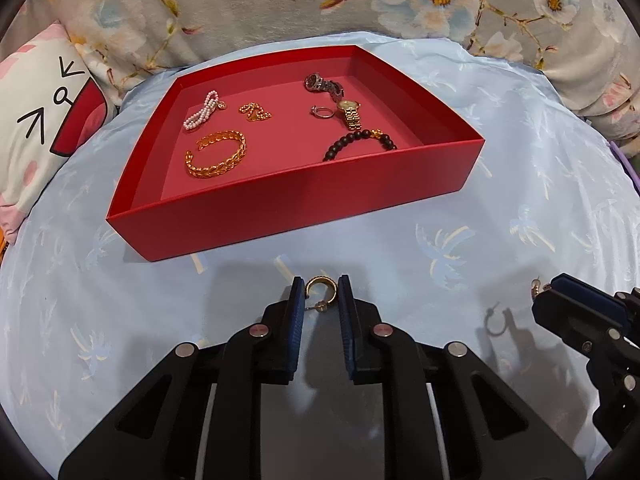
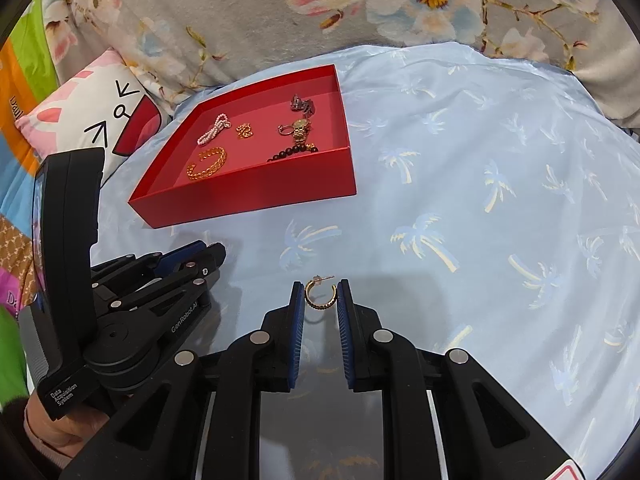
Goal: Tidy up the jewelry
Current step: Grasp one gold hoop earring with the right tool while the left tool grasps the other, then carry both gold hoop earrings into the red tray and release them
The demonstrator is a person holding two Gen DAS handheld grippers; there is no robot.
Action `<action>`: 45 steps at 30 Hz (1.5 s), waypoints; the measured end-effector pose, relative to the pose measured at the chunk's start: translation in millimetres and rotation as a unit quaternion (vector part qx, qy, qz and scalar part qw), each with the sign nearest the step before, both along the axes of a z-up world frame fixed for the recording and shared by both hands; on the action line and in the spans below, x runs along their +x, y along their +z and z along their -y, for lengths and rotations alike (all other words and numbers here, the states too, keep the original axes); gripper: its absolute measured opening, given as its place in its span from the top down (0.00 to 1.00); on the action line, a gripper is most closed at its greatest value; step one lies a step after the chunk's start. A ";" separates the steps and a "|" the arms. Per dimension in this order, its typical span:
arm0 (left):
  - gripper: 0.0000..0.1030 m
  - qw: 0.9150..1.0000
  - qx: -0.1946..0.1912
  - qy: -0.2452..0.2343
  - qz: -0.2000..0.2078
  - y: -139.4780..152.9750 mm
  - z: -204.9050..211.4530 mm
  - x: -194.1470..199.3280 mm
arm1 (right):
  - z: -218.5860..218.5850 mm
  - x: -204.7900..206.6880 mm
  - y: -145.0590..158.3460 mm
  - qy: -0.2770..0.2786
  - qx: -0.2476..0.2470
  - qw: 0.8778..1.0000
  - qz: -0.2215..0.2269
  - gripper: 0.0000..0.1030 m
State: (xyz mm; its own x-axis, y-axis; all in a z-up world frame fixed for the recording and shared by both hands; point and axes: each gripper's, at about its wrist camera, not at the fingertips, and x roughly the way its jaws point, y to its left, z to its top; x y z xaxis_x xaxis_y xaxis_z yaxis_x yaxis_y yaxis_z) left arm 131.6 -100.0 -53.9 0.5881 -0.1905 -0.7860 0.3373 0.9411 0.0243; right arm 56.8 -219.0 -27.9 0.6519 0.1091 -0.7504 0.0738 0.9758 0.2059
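Now each gripper, left (image 1: 321, 294) and right (image 2: 320, 294), pinches 1 gold hoop earring (image 1: 319, 287) between closed pads.

Pale blue palm-print sheet (image 2: 480, 160), grey floral quilt (image 2: 248, 12) behind, cartoon pillow (image 1: 36, 128) at left

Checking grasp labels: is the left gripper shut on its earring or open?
Shut on it: the left gripper has both fingers against the gold hoop earring.

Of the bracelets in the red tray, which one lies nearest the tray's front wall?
The black bead bracelet, at the tray's right front; its near end is hidden behind the wall. The gold cuff and pearl bracelet lie farther back.
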 end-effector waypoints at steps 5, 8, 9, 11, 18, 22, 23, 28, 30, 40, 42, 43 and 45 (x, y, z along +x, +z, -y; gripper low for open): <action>0.85 0.999 -0.030 0.004 -0.015 8.6 -12.2 -7.3 | 0.8 -4.0 10.6 0.004 0.002 1.000 0.011 0.85; 0.84 0.999 -0.044 0.011 -0.009 24.4 -26.5 -12.8 | -0.3 -3.2 23.0 0.010 0.003 1.000 0.024 0.85; 0.85 0.999 -0.049 0.015 -0.007 30.5 -32.2 -13.0 | -0.4 -2.0 28.1 0.012 0.005 0.999 0.029 0.85; 0.84 0.998 -0.061 0.026 0.000 46.2 -46.4 -12.3 | -1.8 3.2 42.0 0.019 0.006 0.999 0.044 0.85; 0.84 0.995 -0.076 0.052 0.051 101.3 -82.8 8.3 | -11.1 39.2 82.8 0.050 0.024 0.995 0.083 0.85; 0.84 0.993 -0.075 0.053 0.079 120.5 -84.4 36.2 | -20.3 75.1 95.9 0.063 0.023 0.994 0.091 0.85; 0.84 0.992 -0.076 0.053 0.084 122.6 -83.3 44.0 | -22.5 86.2 96.2 0.066 0.025 0.994 0.088 0.85; 0.84 0.992 -0.085 0.048 0.078 113.9 -67.1 101.1 | -36.8 136.7 84.7 0.073 0.025 0.995 0.068 0.85; 0.84 0.993 -0.081 0.055 0.072 103.7 -61.7 122.5 | -40.2 155.1 75.2 0.071 0.026 0.995 0.058 0.85; 0.84 0.995 -0.071 0.061 0.033 57.5 -49.7 174.7 | -47.0 207.2 28.7 0.062 0.015 0.998 0.019 0.85; 0.84 0.995 -0.070 0.060 0.028 51.0 -48.7 178.7 | -47.0 211.7 23.7 0.063 0.014 0.998 0.014 0.85; 0.84 0.995 -0.070 0.059 0.027 49.5 -48.1 179.6 | -47.3 214.0 21.9 0.063 0.013 0.998 0.012 0.85; 0.84 0.996 -0.067 0.058 0.024 46.0 -46.5 181.2 | -47.3 217.8 18.4 0.064 0.012 0.998 0.008 0.85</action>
State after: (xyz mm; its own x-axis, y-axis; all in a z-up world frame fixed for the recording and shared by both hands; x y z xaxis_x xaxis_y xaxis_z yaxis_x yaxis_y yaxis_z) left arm 312.8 -53.6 -7.9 0.6483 -0.2213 -0.7285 0.2281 0.9693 -0.0915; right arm 274.6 -171.7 -9.5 0.6429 0.2095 -0.7368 -0.0544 0.9719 0.2288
